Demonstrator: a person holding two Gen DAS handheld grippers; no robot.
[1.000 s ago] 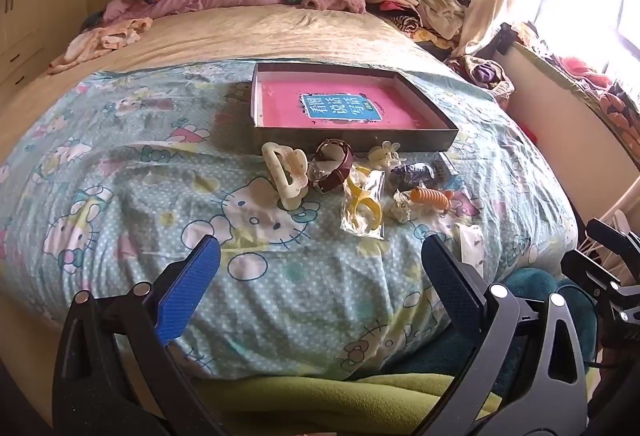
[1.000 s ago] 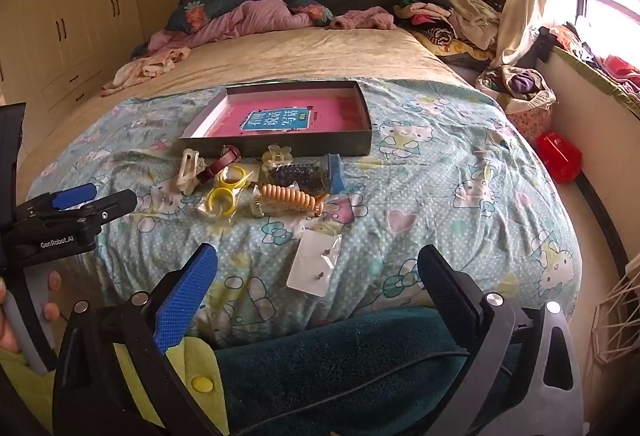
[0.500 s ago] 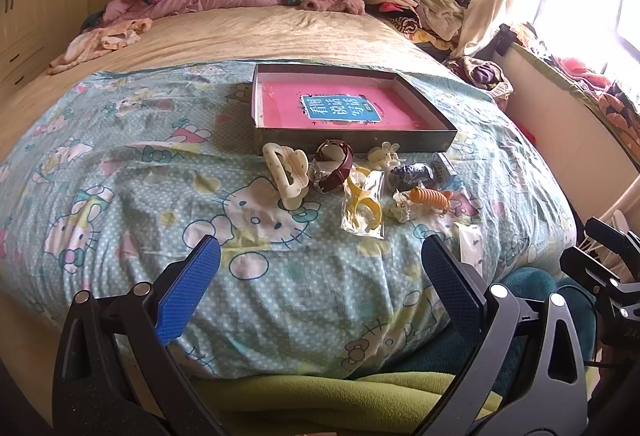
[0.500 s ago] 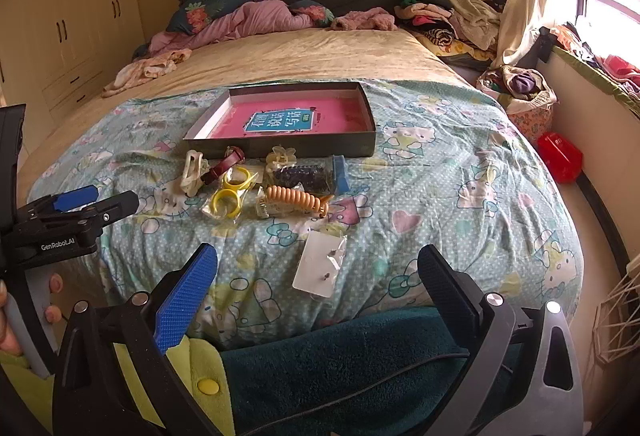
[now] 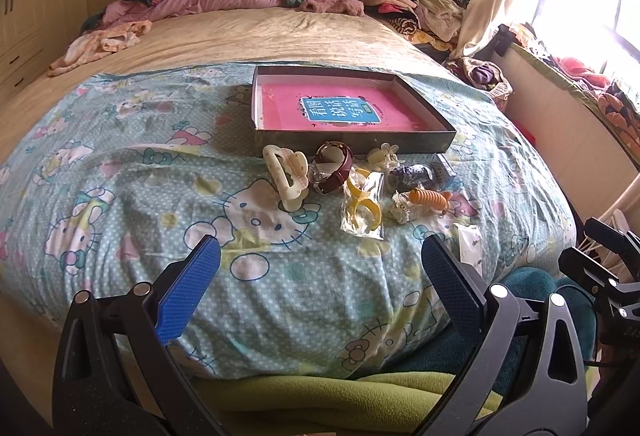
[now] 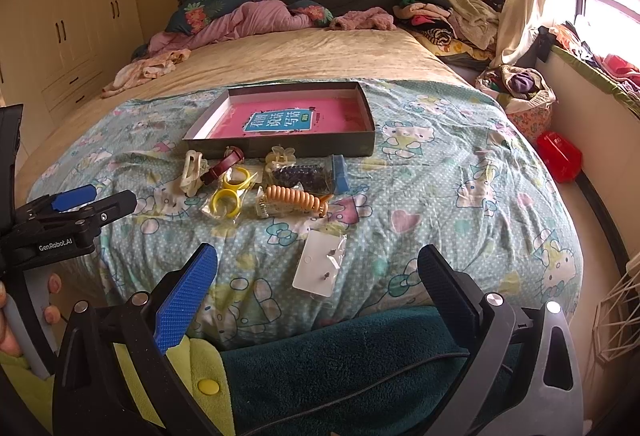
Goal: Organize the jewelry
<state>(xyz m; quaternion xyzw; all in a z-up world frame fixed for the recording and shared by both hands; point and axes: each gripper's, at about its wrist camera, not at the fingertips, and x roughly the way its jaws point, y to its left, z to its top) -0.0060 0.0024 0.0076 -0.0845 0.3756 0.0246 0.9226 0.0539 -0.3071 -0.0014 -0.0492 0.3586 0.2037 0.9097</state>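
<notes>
A shallow grey box (image 5: 352, 142) (image 6: 280, 150) with a pink book inside lies on the bed. Before it sits a cluster of accessories: a cream hair claw (image 5: 288, 176) (image 6: 192, 172), a brown watch (image 5: 334, 168) (image 6: 224, 166), bagged yellow rings (image 5: 362, 208) (image 6: 228, 196), an orange spiral tie (image 5: 430, 198) (image 6: 296, 198), dark beads in a bag (image 5: 412, 176) (image 6: 302, 176), a small flower clip (image 5: 384, 154) (image 6: 280, 155), and an earring card (image 6: 320, 264) (image 5: 470, 242). My left gripper (image 5: 320, 286) and right gripper (image 6: 318, 284) are both open and empty, short of the items.
The Hello Kitty cover (image 5: 120, 196) spreads over the bed's near end. Clothes pile at the headboard (image 5: 400, 4) and along the right. A red container (image 6: 560, 156) sits on the floor at right. A green and teal fleece (image 6: 340, 368) lies just below both grippers.
The right wrist view has crept slightly closer to the bed. The left view is almost unchanged. Both grippers stay open.
</notes>
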